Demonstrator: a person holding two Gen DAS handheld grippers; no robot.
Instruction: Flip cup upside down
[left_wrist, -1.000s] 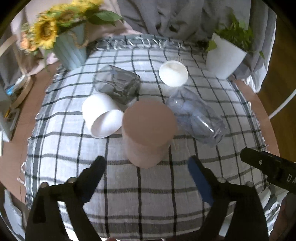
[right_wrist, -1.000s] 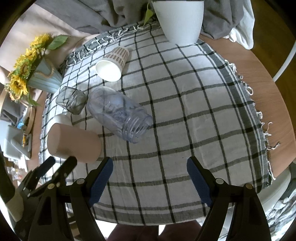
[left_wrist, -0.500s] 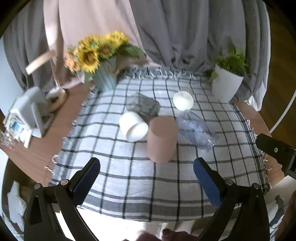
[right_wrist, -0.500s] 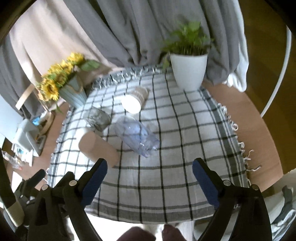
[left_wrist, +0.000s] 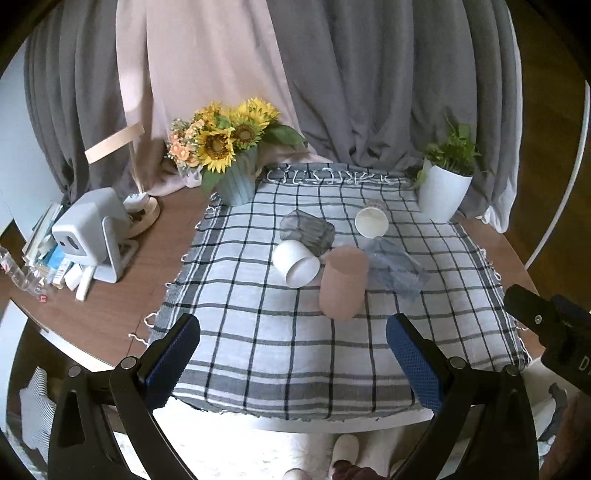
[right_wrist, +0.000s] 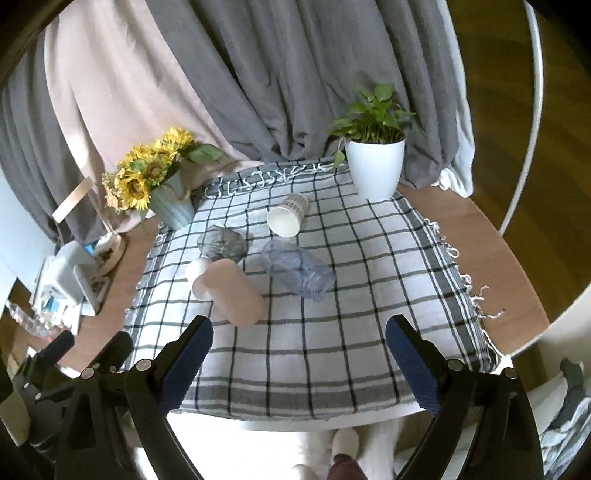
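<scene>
The pink cup (left_wrist: 343, 282) stands mouth-down mid-cloth, just right of a white cup (left_wrist: 296, 263) on its side. It looks light, stiff and smooth (likely slippery); grip its mid-wall. Left gripper (left_wrist: 291, 354) and right gripper (right_wrist: 299, 354) hang released, empty, near the table edge.

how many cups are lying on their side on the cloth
4: white cup left, grey glass behind it, paper cup at the back, clear cup right. The pink cup stands upside down. None seem hidden.
</scene>
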